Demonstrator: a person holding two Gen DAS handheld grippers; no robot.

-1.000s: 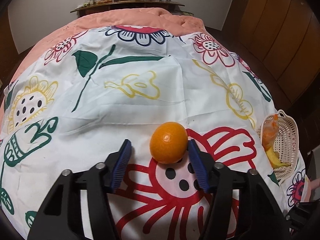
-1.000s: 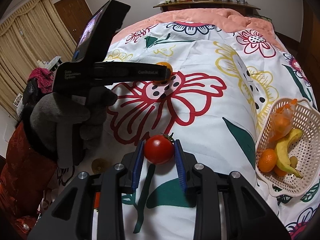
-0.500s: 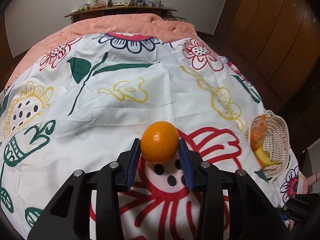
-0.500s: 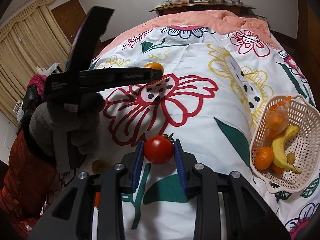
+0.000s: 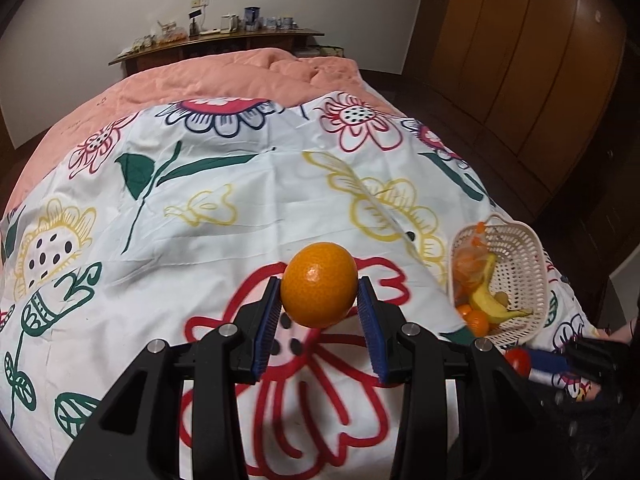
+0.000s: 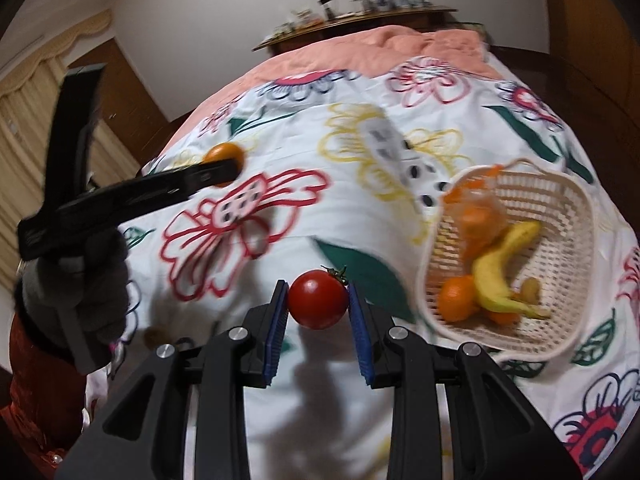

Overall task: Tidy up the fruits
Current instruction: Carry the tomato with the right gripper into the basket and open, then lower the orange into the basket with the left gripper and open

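My left gripper (image 5: 319, 300) is shut on an orange (image 5: 319, 285), held a little above the flowered bedspread. My right gripper (image 6: 319, 302) is shut on a red tomato (image 6: 318, 300) with a green stem, also lifted off the cloth. A cream plastic basket (image 6: 568, 216) lies to the right of the tomato, holding a banana (image 6: 496, 268), oranges and an orange bag. In the left wrist view the basket (image 5: 532, 268) sits at the right edge of the bed, and the tomato (image 5: 517, 360) shows below it. In the right wrist view the orange (image 6: 224, 153) sits in the left gripper (image 6: 224, 168).
The white flowered bedspread (image 5: 240, 208) covers a bed with a peach quilt (image 5: 240, 72) at its far end. A shelf with small items (image 5: 216, 38) stands against the back wall. Wooden wardrobe doors (image 5: 520, 52) line the right side. A gloved hand (image 6: 76, 292) holds the left gripper.
The left jaws closed on the orange and lifted it off the cloth. The right gripper carried the tomato toward the basket, which now looks larger and closer.
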